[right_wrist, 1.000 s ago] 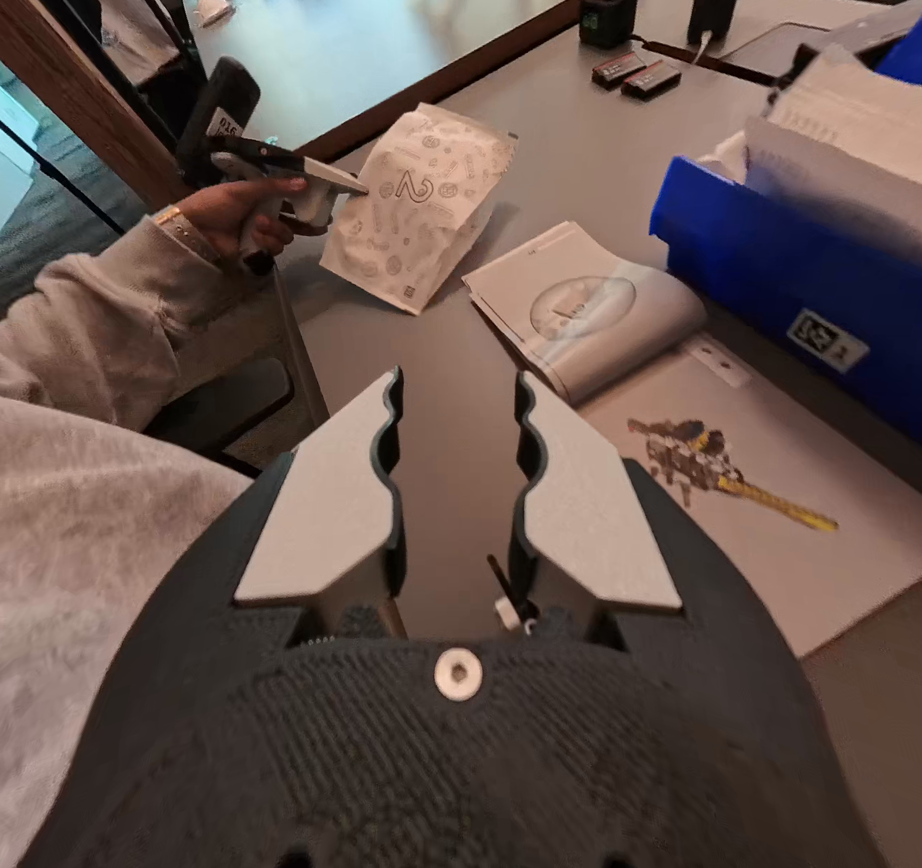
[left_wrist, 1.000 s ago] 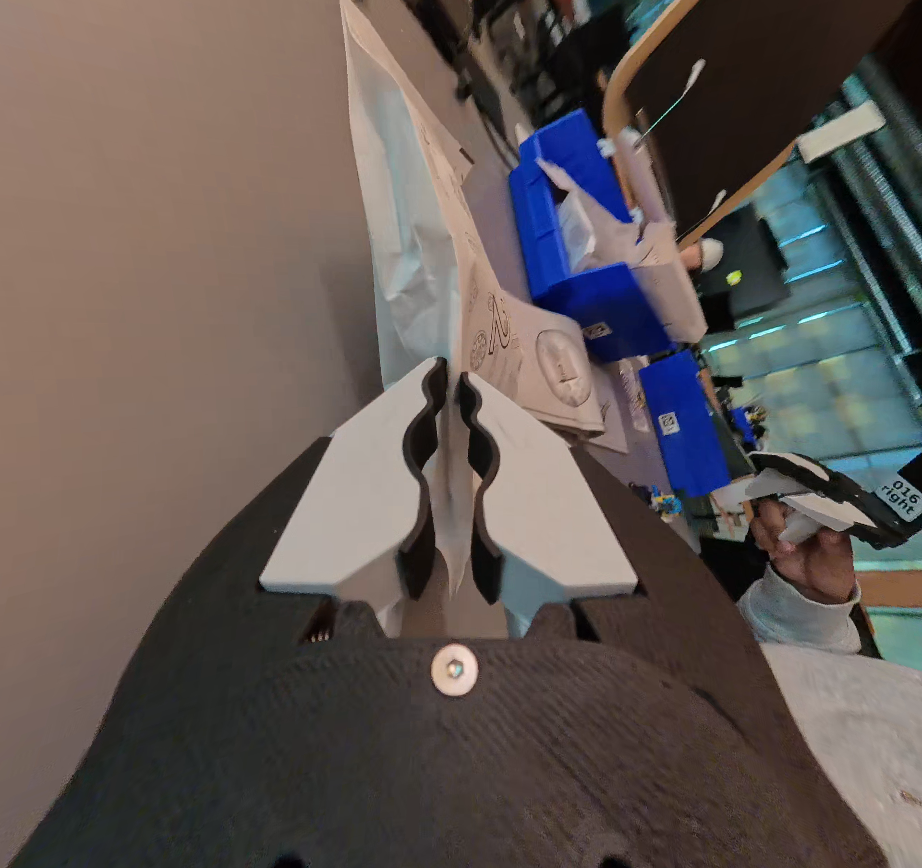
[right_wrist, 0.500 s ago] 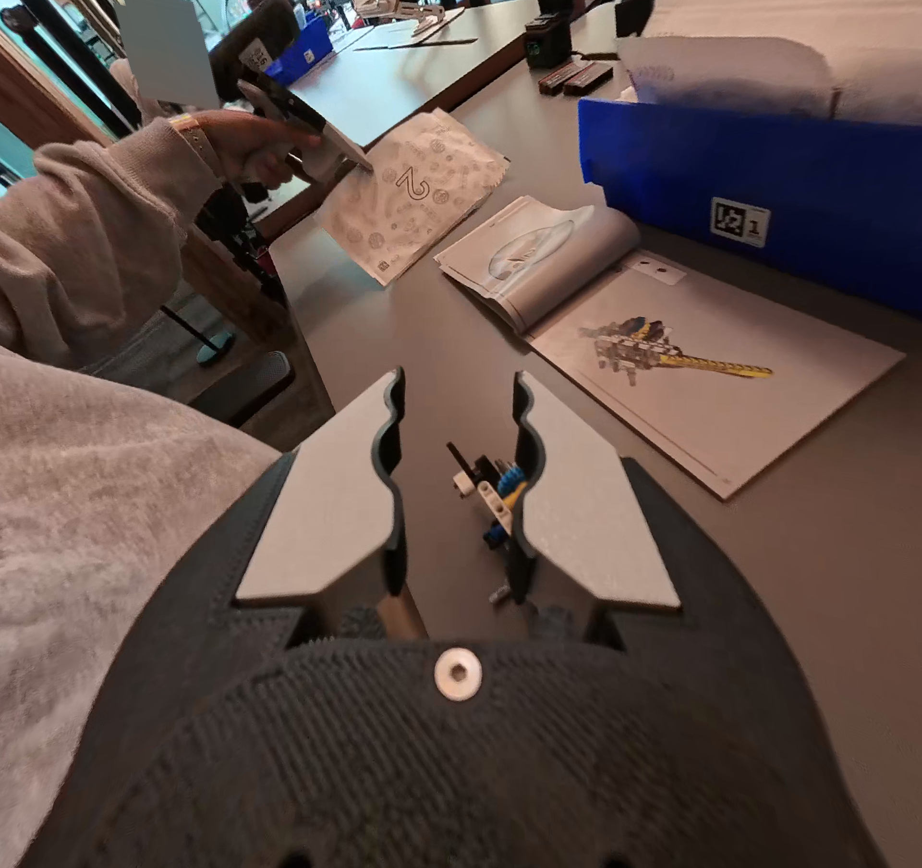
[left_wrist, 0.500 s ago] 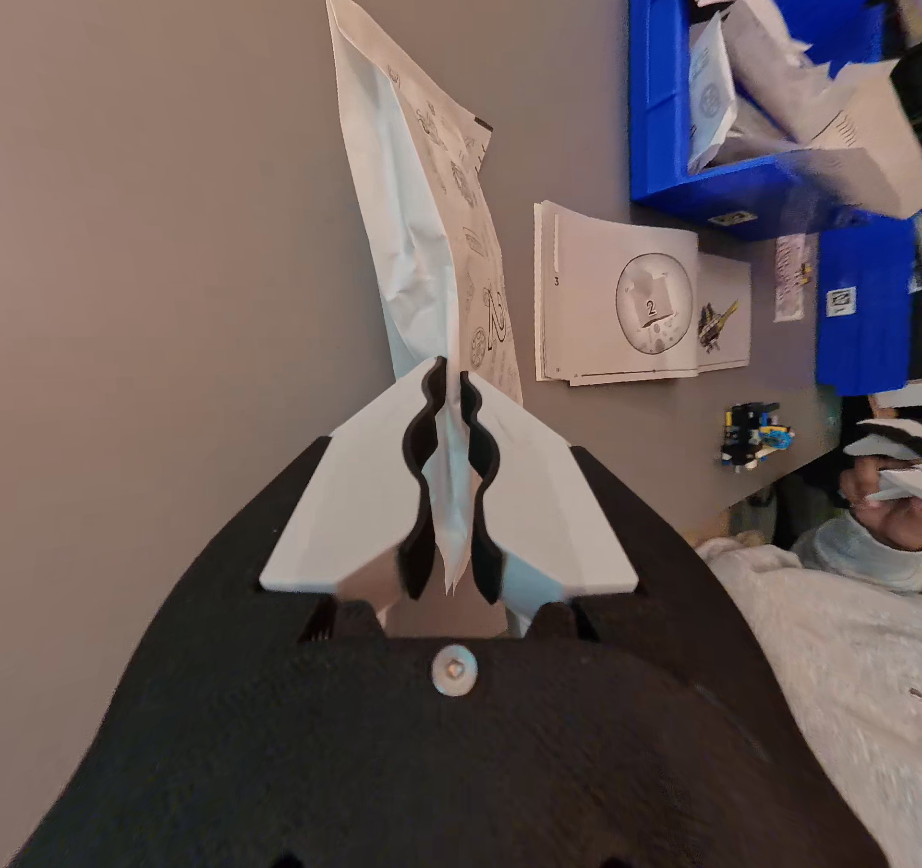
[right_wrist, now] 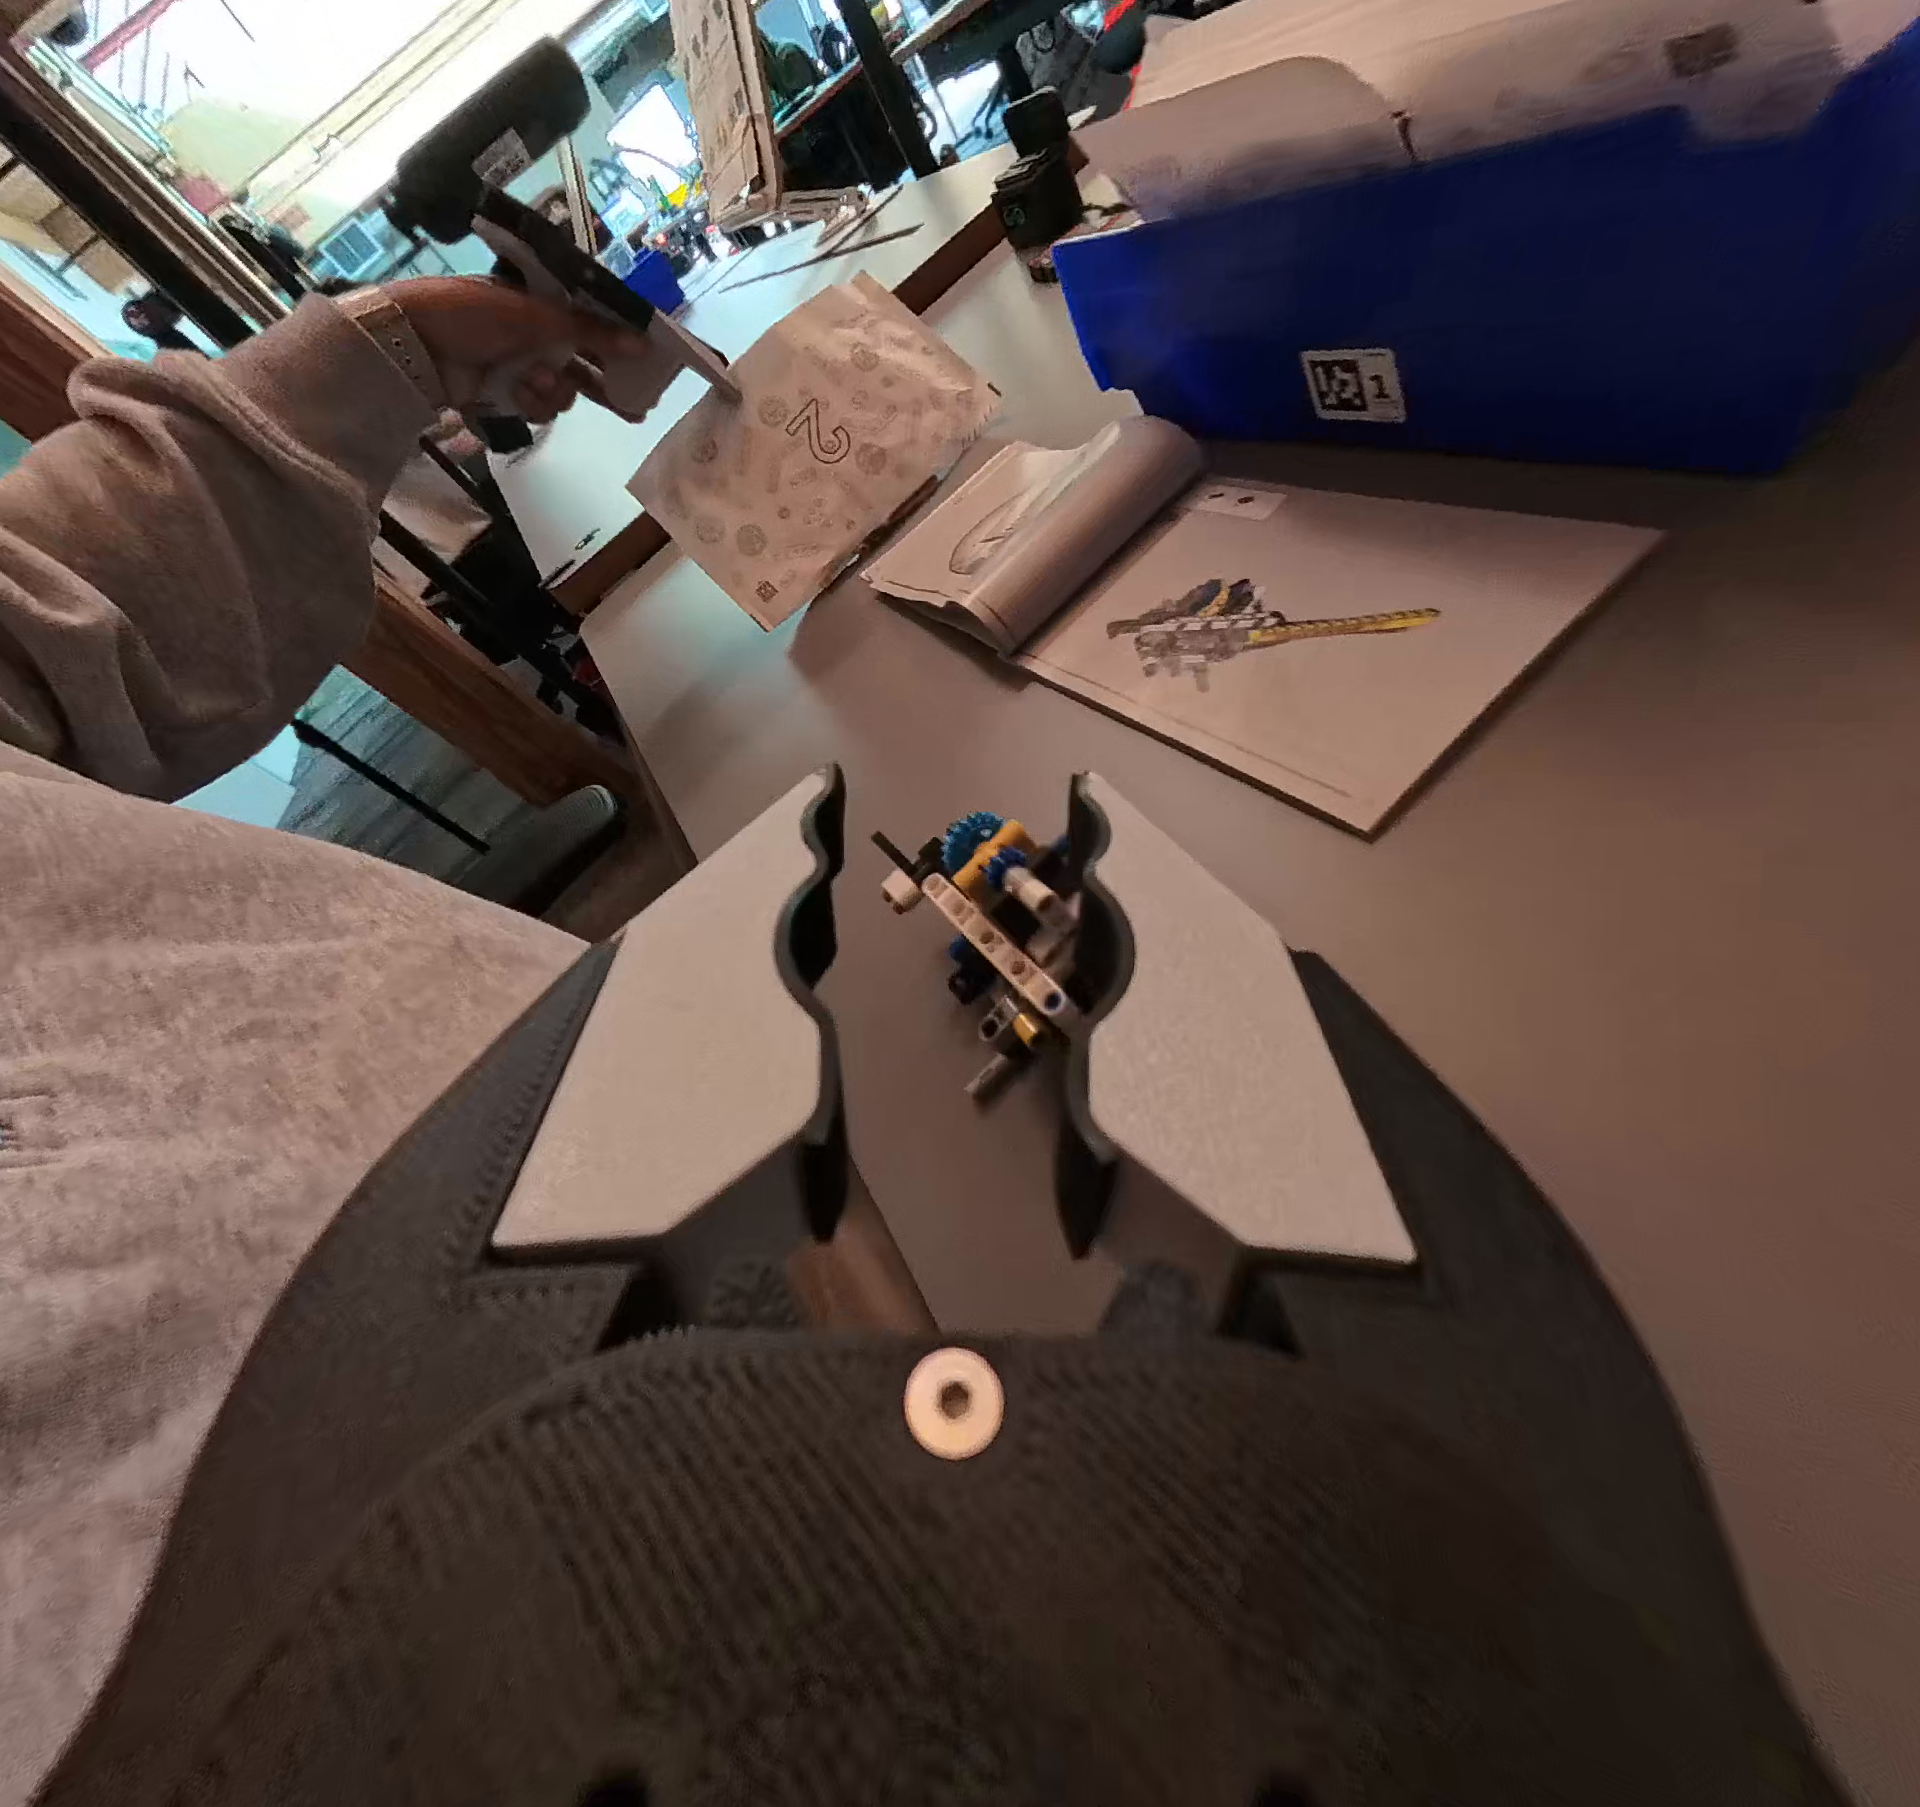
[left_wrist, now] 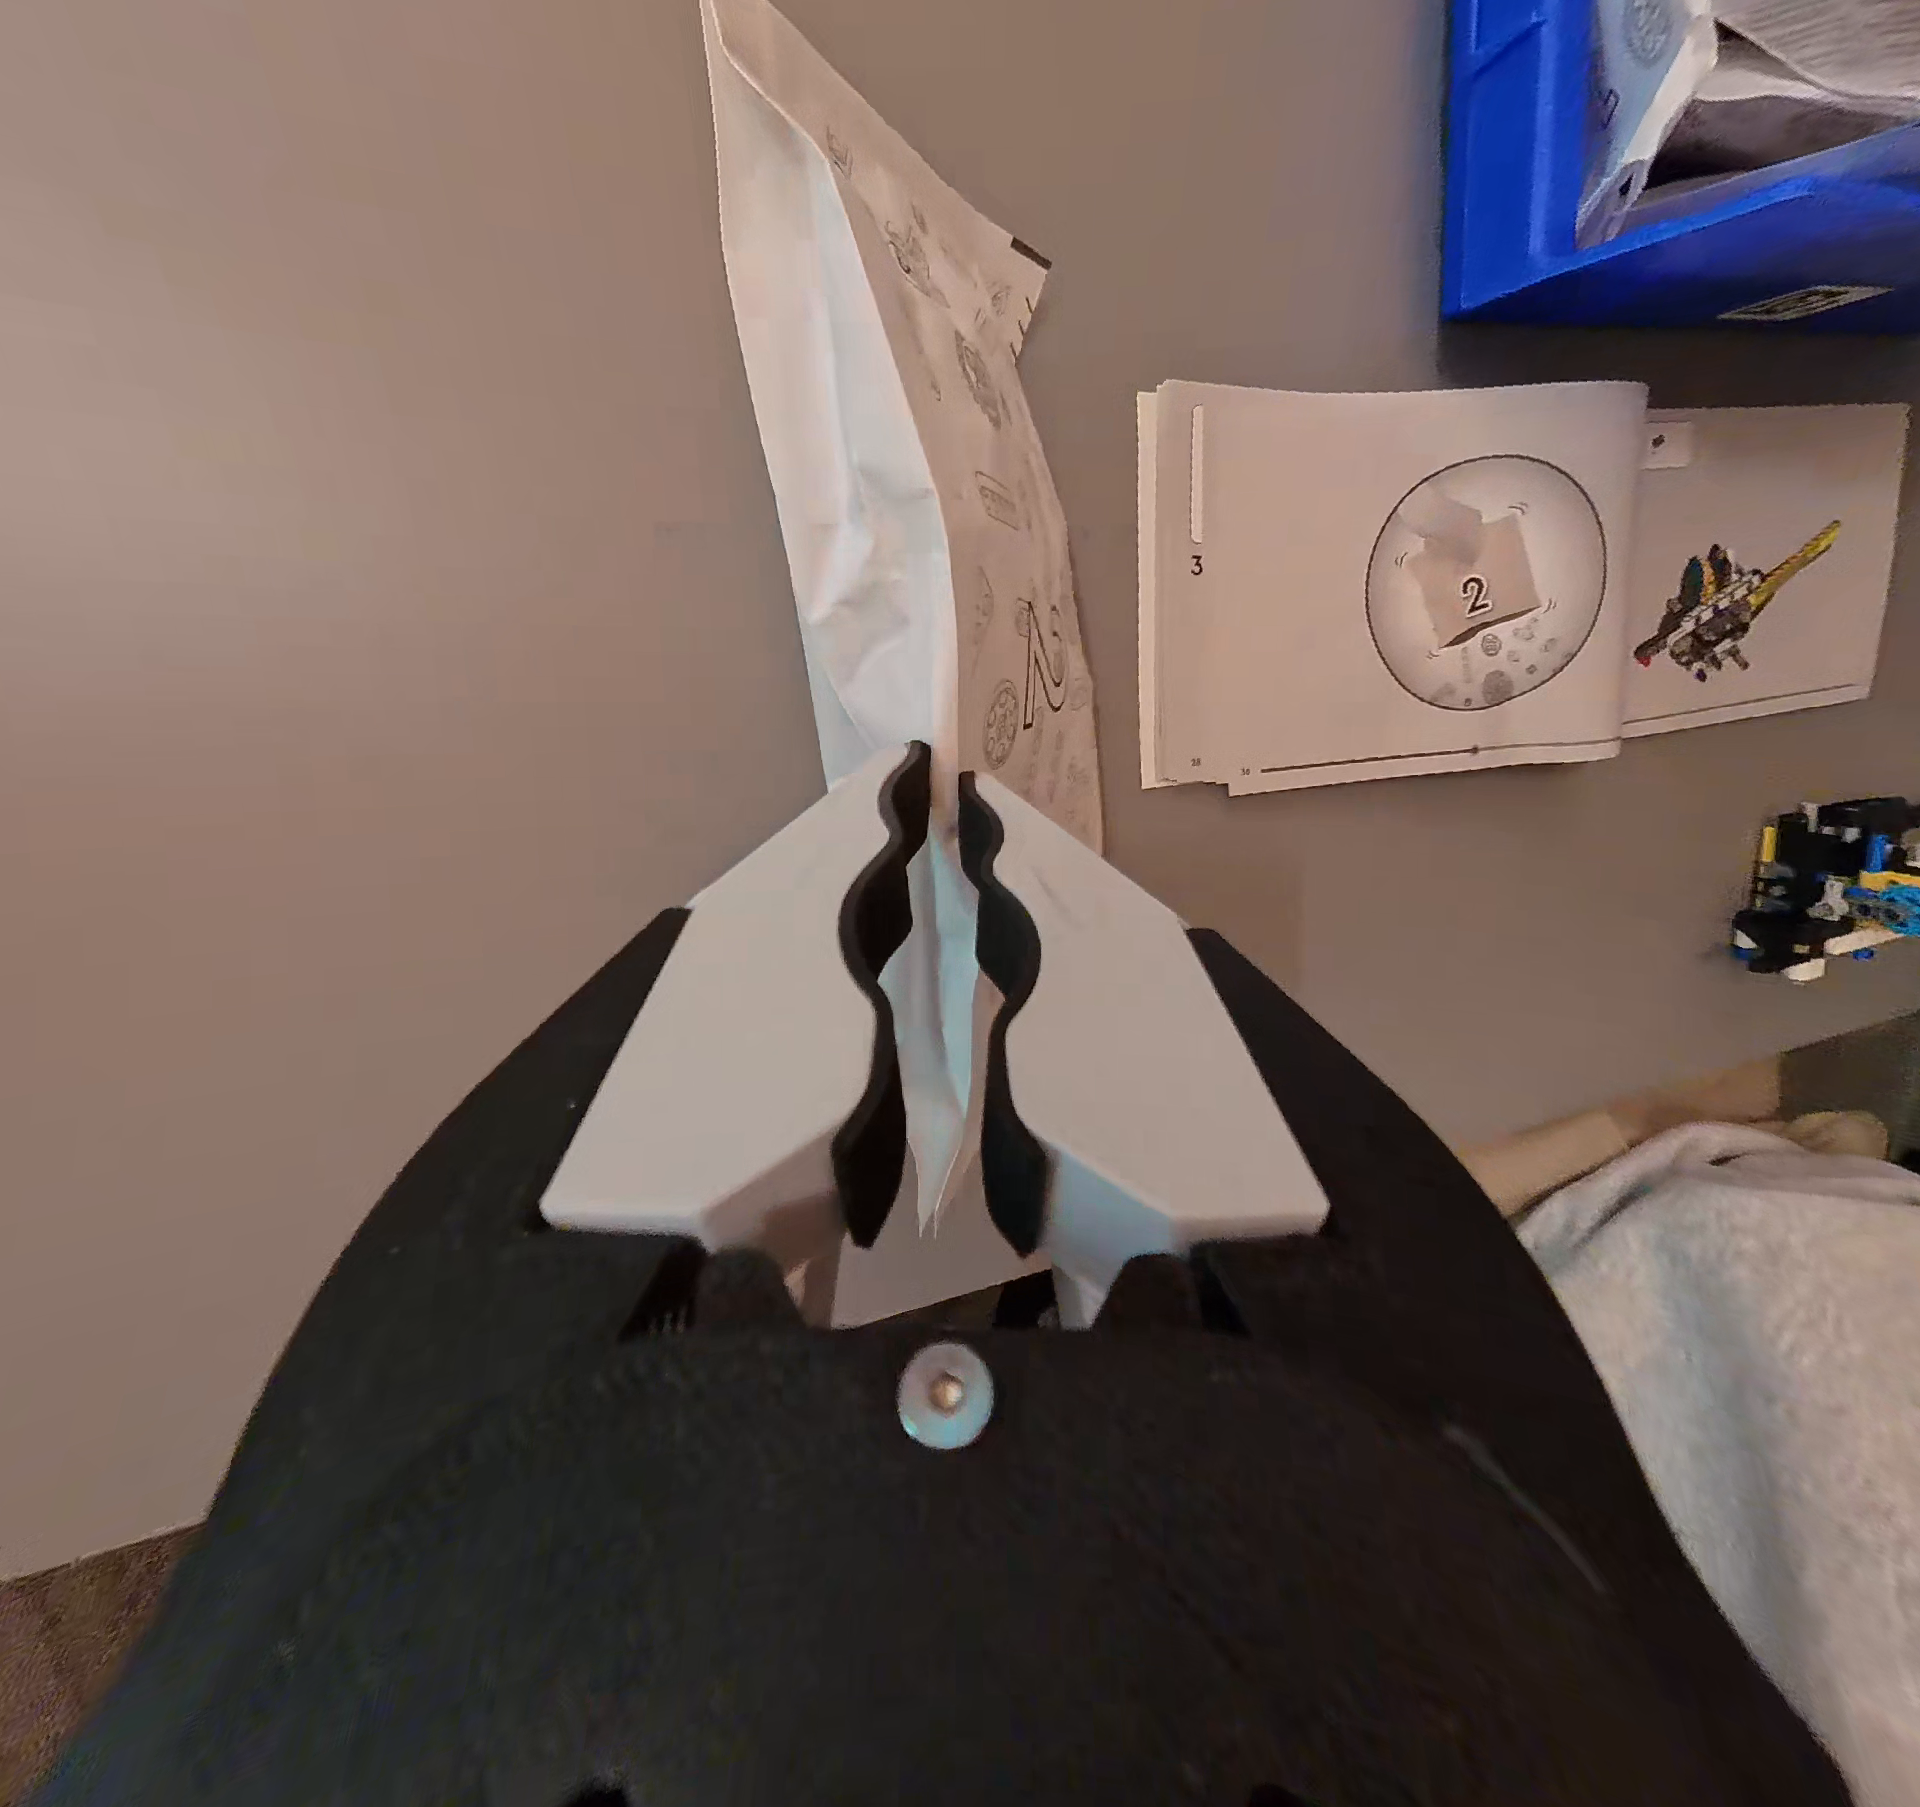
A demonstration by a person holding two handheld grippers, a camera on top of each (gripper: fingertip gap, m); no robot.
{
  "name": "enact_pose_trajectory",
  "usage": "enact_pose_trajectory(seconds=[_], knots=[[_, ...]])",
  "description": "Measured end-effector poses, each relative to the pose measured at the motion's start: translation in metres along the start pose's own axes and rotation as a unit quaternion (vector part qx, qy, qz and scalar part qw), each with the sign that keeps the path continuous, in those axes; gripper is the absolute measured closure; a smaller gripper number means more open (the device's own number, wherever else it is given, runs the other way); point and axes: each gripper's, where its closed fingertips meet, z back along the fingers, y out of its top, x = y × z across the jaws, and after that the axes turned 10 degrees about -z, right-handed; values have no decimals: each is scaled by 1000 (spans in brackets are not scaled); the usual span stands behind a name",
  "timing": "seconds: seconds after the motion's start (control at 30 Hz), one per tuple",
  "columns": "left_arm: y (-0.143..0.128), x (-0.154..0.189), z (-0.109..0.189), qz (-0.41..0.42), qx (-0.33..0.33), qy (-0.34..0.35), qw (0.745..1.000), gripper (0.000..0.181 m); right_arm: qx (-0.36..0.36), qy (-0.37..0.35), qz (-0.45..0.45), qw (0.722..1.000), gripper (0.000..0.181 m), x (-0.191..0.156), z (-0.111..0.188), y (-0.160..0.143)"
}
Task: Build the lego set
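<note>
Blue bin [left_wrist: 1621, 230] cropped; lego model [right_wrist: 997, 936] half-hidden

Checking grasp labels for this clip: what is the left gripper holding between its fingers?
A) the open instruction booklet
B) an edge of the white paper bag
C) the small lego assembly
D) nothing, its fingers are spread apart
B: the left gripper has its fingers closed on an edge of the white paper bag, while the lego assembly sits on the table between the right gripper's open fingers.
</note>
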Motion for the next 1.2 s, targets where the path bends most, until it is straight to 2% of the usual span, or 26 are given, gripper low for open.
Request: enact_pose_trajectory(seconds=[0.23,0.63,1.2], knots=[[5,7,0,-22,-17,46,999,177,18,6,-20,1000,140,8,16,1],[21,20,10,-74,-29,106,991,177,27,13,-43,999,139,13,23,0],[29,25,26,-102,-31,139,985,177,33,22,-72,997,139,19,25,0]])
